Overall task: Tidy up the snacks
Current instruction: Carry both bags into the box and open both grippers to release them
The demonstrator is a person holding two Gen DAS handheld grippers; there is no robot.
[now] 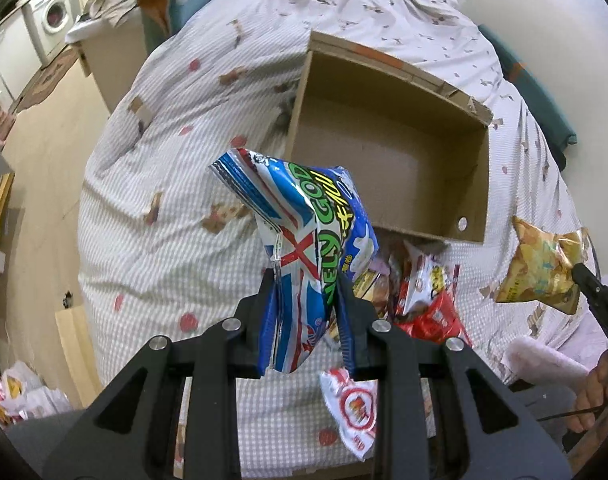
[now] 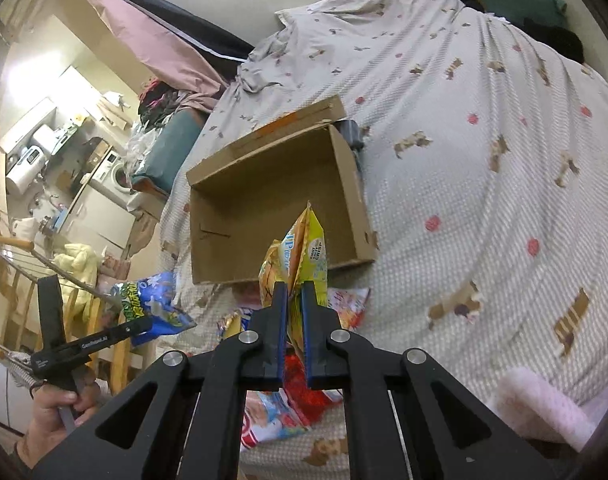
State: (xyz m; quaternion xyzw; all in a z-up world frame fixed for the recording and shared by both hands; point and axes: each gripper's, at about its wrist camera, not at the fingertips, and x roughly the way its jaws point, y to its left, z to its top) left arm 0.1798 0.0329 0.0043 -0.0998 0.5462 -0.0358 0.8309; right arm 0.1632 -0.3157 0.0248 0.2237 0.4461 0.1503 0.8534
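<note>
With the left hand-held gripper (image 1: 304, 280) clamping a crinkly blue foil snack bag (image 1: 300, 236) and the right hand-held gripper (image 2: 294, 292) a yellow crisp packet (image 2: 304, 252), we judge both next go into the empty brown cardboard box (image 1: 383, 152).

We see the cardboard box (image 1: 387, 148) open-topped on the bedspread (image 1: 176, 152), its inside bare, so entry from above is free. In the left wrist view, its near wall stands between the snack pile (image 1: 419, 300) at lower centre and the box floor. Bare bedspread lies left of the box. In the right wrist view the bedspread (image 2: 483, 168) is clear across the right half; a wooden rack (image 2: 20, 280) crowds the lower left.
</note>
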